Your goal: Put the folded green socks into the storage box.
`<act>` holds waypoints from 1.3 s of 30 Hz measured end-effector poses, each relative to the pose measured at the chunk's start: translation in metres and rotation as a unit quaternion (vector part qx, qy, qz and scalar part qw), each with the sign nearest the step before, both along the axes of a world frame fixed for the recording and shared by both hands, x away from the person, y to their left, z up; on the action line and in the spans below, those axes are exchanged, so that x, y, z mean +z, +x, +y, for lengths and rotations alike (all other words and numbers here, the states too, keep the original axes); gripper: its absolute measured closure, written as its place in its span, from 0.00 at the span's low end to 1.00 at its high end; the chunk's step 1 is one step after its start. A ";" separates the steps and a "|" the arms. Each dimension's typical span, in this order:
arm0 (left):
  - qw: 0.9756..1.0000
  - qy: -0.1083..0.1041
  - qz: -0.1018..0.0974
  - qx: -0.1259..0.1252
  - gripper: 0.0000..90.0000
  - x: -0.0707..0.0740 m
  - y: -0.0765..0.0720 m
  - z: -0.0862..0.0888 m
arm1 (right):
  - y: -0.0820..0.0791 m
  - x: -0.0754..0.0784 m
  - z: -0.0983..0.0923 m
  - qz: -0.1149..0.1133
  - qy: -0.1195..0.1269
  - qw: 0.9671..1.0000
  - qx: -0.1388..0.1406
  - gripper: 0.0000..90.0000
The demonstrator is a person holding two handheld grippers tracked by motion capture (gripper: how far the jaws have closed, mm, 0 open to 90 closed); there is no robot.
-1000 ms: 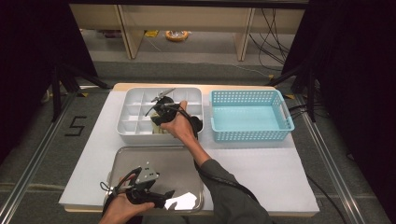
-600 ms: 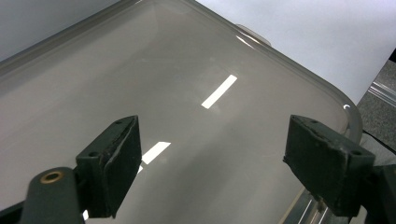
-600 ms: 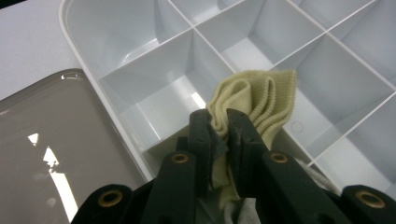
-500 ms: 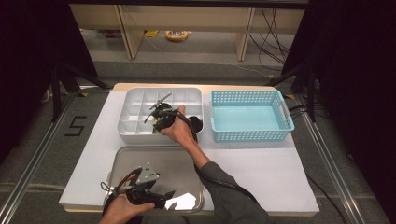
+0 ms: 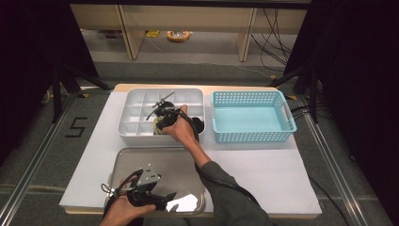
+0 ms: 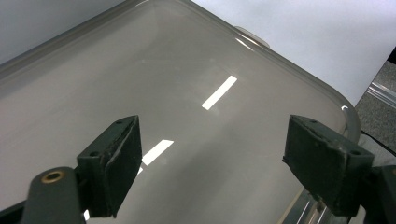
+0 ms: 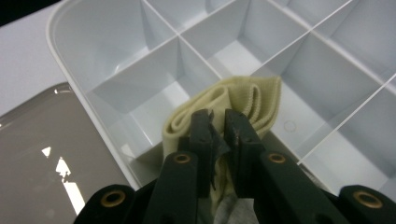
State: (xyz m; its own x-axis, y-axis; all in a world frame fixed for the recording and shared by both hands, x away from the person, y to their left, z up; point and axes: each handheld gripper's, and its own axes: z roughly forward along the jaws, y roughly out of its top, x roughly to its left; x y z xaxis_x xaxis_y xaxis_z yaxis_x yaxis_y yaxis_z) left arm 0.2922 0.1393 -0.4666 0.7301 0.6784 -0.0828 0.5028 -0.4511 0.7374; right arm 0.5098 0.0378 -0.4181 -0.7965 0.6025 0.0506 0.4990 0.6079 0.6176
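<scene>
The white surface (image 5: 263, 174) carries three containers: a blue basket (image 5: 251, 117) at the far right, a white divided box (image 5: 136, 115) beside it on the left, and a metal tray (image 5: 174, 165) at the near edge. In the front row of the box, in a compartment toward the middle, sits a folded yellow cloth (image 7: 243, 100). In the right gripper view its long axis runs from the claw up toward the far divider, the rolled fold lying along its left edge and the ribbed hem facing the far right wall of the compartment (from above only a pale scrap shows past the hand). The right claw (image 7: 217, 123) has just been closing and its jaws now stand nearly together, pinching the near end of the cloth; the part below the pads is covered by the jaws, so how much fabric lies between them is hard to tell. In the high view the person's hand covers most of this claw and the compartment around it. The left claw (image 6: 212, 156) hovers low over the tray at the near left, its jaws wide apart with nothing between them but bare, shiny metal; the tray's near edge is cut off in that view.
</scene>
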 end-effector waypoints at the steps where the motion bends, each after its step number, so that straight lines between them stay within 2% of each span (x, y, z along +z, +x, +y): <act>1: 1.000 0.004 -0.005 -0.005 0.20 0.001 0.000 0.001 | -0.001 -0.002 0.001 0.002 -0.004 1.000 0.000 0.92; 2: 1.000 -0.008 -0.002 -0.001 0.20 0.000 0.000 -0.001 | -0.001 -0.002 0.001 0.002 -0.004 1.000 0.000 0.92; 4: 1.000 -0.005 -0.001 0.000 0.20 0.000 -0.001 -0.001 | -0.003 -0.002 0.001 0.010 -0.004 1.000 -0.003 0.92; 5: 1.000 -0.004 -0.001 -0.002 0.20 0.000 0.000 -0.001 | -0.002 -0.001 -0.001 0.004 -0.001 1.000 0.002 0.92; 6: 1.000 -0.006 0.002 0.003 0.20 -0.001 -0.001 -0.001 | -0.003 0.000 -0.001 0.007 0.003 1.000 -0.005 0.91; 7: 1.000 0.000 -0.001 0.001 0.20 0.000 0.000 0.000 | -0.003 0.002 -0.003 0.005 0.008 1.000 -0.005 0.91; 9: 1.000 -0.007 0.003 0.008 0.20 0.000 -0.001 -0.001 | -0.003 0.006 -0.005 -0.002 0.016 1.000 -0.007 0.90; 10: 1.000 -0.006 0.000 -0.001 0.20 0.000 -0.001 -0.001 | -0.003 0.008 -0.006 -0.006 0.018 1.000 -0.006 0.90; 11: 1.000 0.005 -0.005 -0.004 0.20 0.001 0.000 0.001 | -0.004 0.011 -0.007 -0.006 0.023 1.000 -0.005 0.90; 12: 1.000 0.003 -0.005 -0.004 0.20 0.001 0.000 0.001 | -0.006 0.013 -0.008 -0.006 0.029 1.000 -0.004 0.89; 13: 1.000 -0.008 -0.003 0.000 0.20 0.001 -0.001 -0.001 | -0.006 0.015 -0.009 -0.011 0.030 0.999 -0.003 0.89; 15: 1.000 -0.005 -0.003 0.000 0.20 0.002 -0.001 0.000 | -0.008 0.019 -0.011 -0.010 0.040 0.999 -0.002 0.89; 17: 1.000 -0.005 -0.006 0.006 0.20 0.002 0.000 0.002 | -0.011 0.023 -0.014 -0.002 0.049 0.999 -0.016 0.88; 19: 1.000 -0.015 -0.008 0.009 0.20 0.004 0.001 0.004 | -0.012 0.026 -0.019 -0.010 0.054 0.998 -0.004 0.87; 20: 1.000 -0.017 -0.007 0.012 0.20 0.005 0.001 0.005 | -0.016 0.028 -0.022 -0.004 0.057 0.998 -0.012 0.86; 22: 1.000 -0.019 -0.011 0.019 0.20 0.007 0.002 0.010 | -0.019 0.029 -0.027 -0.007 0.065 0.998 -0.009 0.82; 23: 1.000 -0.017 -0.010 0.021 0.20 0.007 0.003 0.012 | -0.022 0.032 -0.031 -0.005 0.068 0.998 -0.011 0.79; 24: 1.000 -0.017 -0.010 0.021 0.20 0.007 0.003 0.012 | -0.022 0.032 -0.035 -0.015 0.073 0.997 -0.005 0.78; 25: 0.999 -0.021 -0.011 0.030 0.20 0.009 0.004 0.018 | -0.027 0.035 -0.040 -0.006 0.078 0.997 -0.015 0.75; 29: 0.998 -0.027 -0.010 0.048 0.20 0.012 0.005 0.030 | -0.038 0.041 -0.060 -0.013 0.102 0.995 -0.016 0.66; 30: 0.998 -0.022 -0.008 0.052 0.20 0.012 0.005 0.034 | -0.041 0.042 -0.065 -0.018 0.107 0.994 -0.014 0.65; 31: 0.998 -0.027 -0.009 0.057 0.20 0.012 0.005 0.036 | -0.046 0.044 -0.072 -0.024 0.109 0.994 -0.015 0.62; 32: 0.998 -0.028 -0.006 0.056 0.20 0.012 0.005 0.039 | -0.049 0.044 -0.076 -0.024 0.115 0.993 -0.021 0.60; 34: 0.997 -0.037 -0.005 0.069 0.20 0.011 0.005 0.042 | -0.057 0.046 -0.088 -0.016 0.126 0.992 -0.024 0.58; 35: 0.997 -0.031 -0.007 0.072 0.20 0.010 0.005 0.044 | -0.061 0.047 -0.095 -0.013 0.125 0.992 -0.023 0.57; 38: 0.996 -0.033 -0.002 0.077 0.20 0.008 0.005 0.051 | -0.071 0.045 -0.109 -0.012 0.128 0.991 -0.025 0.53; 39: 0.996 -0.031 -0.001 0.079 0.20 0.007 0.006 0.053 | -0.075 0.043 -0.116 -0.011 0.135 0.990 -0.028 0.52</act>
